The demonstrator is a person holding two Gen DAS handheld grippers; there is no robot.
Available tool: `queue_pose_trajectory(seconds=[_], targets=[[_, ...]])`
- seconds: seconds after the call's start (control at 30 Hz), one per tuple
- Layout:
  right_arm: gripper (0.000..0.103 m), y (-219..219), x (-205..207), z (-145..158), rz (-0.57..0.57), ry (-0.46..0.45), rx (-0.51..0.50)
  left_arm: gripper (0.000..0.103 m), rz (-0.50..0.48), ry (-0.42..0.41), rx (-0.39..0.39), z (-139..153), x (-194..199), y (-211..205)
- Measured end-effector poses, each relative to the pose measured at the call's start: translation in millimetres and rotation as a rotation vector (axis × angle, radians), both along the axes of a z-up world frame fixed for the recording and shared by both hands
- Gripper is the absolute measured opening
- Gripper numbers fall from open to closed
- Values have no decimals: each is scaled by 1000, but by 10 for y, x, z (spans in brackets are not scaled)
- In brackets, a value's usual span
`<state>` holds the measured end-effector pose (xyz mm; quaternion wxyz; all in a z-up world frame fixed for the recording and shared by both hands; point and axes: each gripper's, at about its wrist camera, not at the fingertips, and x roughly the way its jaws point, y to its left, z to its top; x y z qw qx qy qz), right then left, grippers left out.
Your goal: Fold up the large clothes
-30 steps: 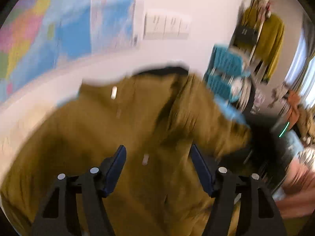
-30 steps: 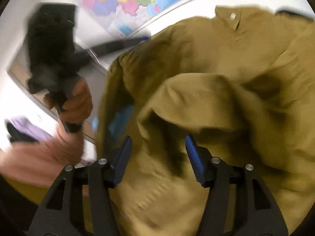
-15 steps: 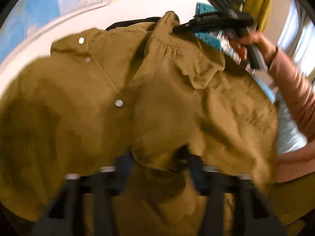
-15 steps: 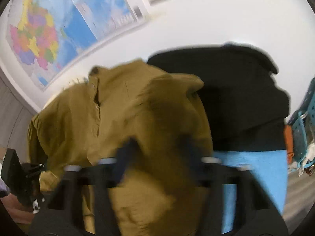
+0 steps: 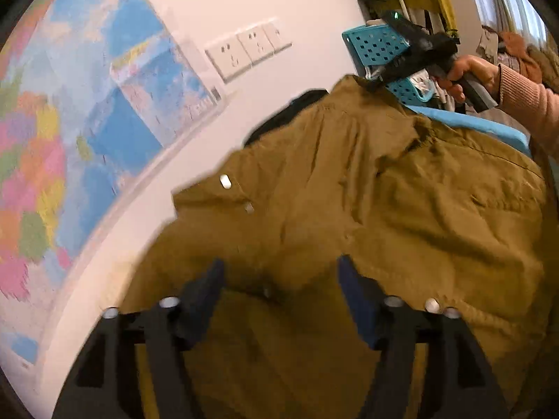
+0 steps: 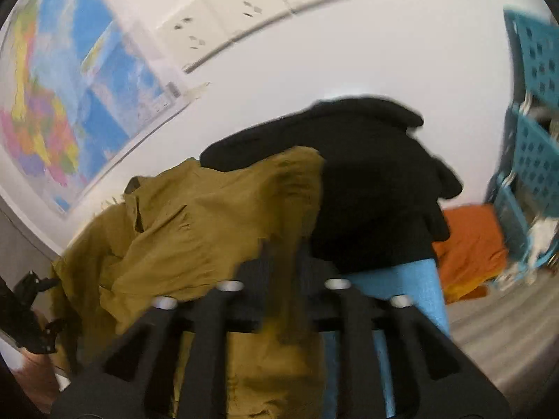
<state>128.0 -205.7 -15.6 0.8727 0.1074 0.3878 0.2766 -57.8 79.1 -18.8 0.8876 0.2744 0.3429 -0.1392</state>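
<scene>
An olive-brown button shirt [image 5: 384, 209] lies rumpled and spread across the surface, collar toward the wall. My left gripper [image 5: 279, 286] hovers over its lower front with the jaws opening. The blue pads stand wide apart, a dark fold lies loose between them, and neither pad presses it. In the left wrist view a hand [image 5: 468, 73] holds my right gripper [image 5: 370, 82] at the shirt's far corner, which peaks up to its tips. In its own blurred view the right gripper [image 6: 284, 272] has a strip of the shirt [image 6: 195, 237] filling the gap between its pads; these jaws are opening too.
A black garment [image 6: 377, 181] lies behind the shirt against the white wall, on a blue surface [image 6: 401, 286]. Teal perforated baskets [image 6: 538, 139] stand at the right, with an orange cloth [image 6: 468, 241] on the floor beside them. A coloured map [image 5: 87, 139] and wall sockets [image 5: 248, 52] are behind.
The left fingers narrowed on a fold half a second ago and now stand wide again. The right gripper has swung from over the shirt's middle to its far edge by the black garment.
</scene>
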Motion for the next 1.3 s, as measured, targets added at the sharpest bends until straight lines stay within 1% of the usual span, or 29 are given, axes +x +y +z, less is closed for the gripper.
queue_pose_trajectory(seconds=[0.03,0.07,0.1,0.17,0.27,0.37,0.43,0.47,0.5,0.53,0.57,0.6,0.63,0.67,0.7,0.73,0.77,0.8,0.83,0.87,0.9,0.97,1.0,1.03,1.07,1.13,1.2,1.27,1.3], targets=[[51,46,-47,55,0,-24,3,76,27,5,10,-42,-28,47],[54,45,-136,147,-2,-67,5,77,58,12,16,-73,-21,74],[58,67,-226,222,14,-101,16,78,82,33,2,-122,-1,110],[58,139,-292,306,61,-127,32,80,131,59,-25,-163,46,151],[59,382,-432,293,152,-132,2,82,194,100,-92,-191,285,247],[59,550,-473,196,213,-99,-5,82,198,111,-142,-210,572,234],[60,641,-489,107,231,-74,-4,83,202,164,-165,-280,766,212],[60,677,-499,75,240,-62,-4,83,226,206,-178,-357,920,198],[60,709,-523,59,244,-55,-6,79,245,225,-178,-404,985,188],[60,719,-544,53,248,-50,-7,62,263,251,-178,-454,1067,175],[60,732,-559,28,258,-43,-5,50,294,266,-181,-488,1147,174],[60,739,-561,15,259,-38,-4,32,325,272,-192,-483,1196,184],[60,738,-569,5,259,-34,-4,12,342,267,-208,-426,1214,191],[60,733,-583,3,262,-34,-5,9,361,238,-205,-351,1205,199],[60,731,-591,15,263,-38,-6,9,390,179,-191,-200,1168,208],[60,727,-613,39,262,-50,-7,9,397,129,-199,-40,1115,231],[60,736,-627,52,267,-57,-7,9,396,91,-211,119,1051,254],[59,763,-648,78,274,-77,-16,10,395,72,-210,223,1004,264],[59,786,-661,91,271,-95,-27,17,392,63,-202,295,962,271],[59,837,-662,97,282,-108,-29,21,394,72,-189,294,953,275],[56,877,-647,84,293,-107,-31,27,403,88,-164,242,966,273],[57,1001,-569,-5,274,-113,-93,29,431,119,-103,63,1023,278],[56,1054,-517,-73,282,-94,-112,29,459,135,-63,-62,1057,286],[55,1086,-470,-141,286,-70,-119,29,469,160,-51,-169,1073,316],[55,1126,-399,-263,295,-16,-125,29,480,180,-55,-238,1099,344],[53,1131,-370,-369,319,35,-106,29,516,198,-45,-349,1120,392],[53,1059,-405,-321,320,18,-82,30,509,187,-56,-354,1068,398],[53,912,-439,-200,299,-18,-35,53,484,179,-79,-320,1019,403],[53,845,-439,-142,286,-34,-19,69,462,170,-96,-291,993,389]])
